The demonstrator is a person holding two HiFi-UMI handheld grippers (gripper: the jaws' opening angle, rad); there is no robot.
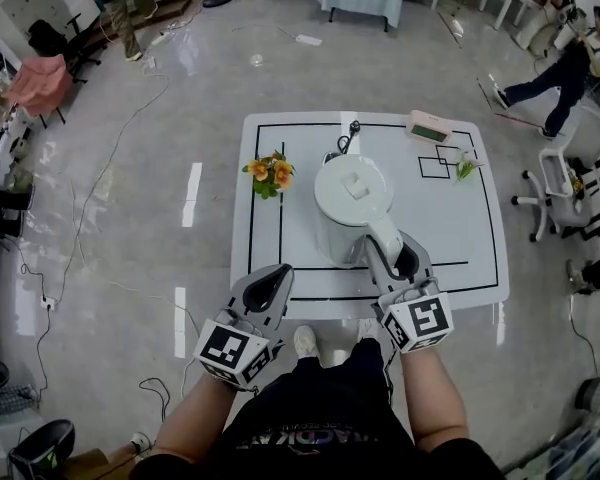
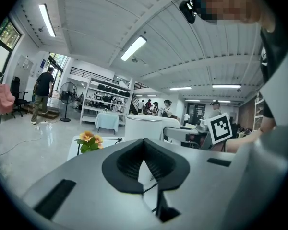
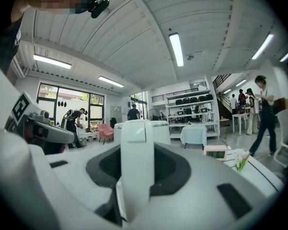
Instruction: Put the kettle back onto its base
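A white kettle (image 1: 350, 203) stands upright over the middle of the white table (image 1: 460, 258), lid shut. My right gripper (image 1: 390, 253) reaches in from the near side and is shut on the kettle's handle (image 1: 380, 236). In the right gripper view the handle (image 3: 137, 166) fills the gap between the jaws, with the kettle body (image 3: 161, 131) behind it. A black cord (image 1: 352, 128) lies just beyond the kettle; the base itself is hidden. My left gripper (image 1: 270, 280) hovers at the table's near edge, shut and empty (image 2: 144, 163), left of the kettle (image 2: 144, 127).
A small pot of orange flowers (image 1: 269, 174) stands left of the kettle. A small digital clock (image 1: 430, 126) and a flower sprig (image 1: 467, 165) lie at the far right of the table. Black tape lines mark the tabletop. An office chair (image 1: 555, 183) stands to the right, people walk farther off.
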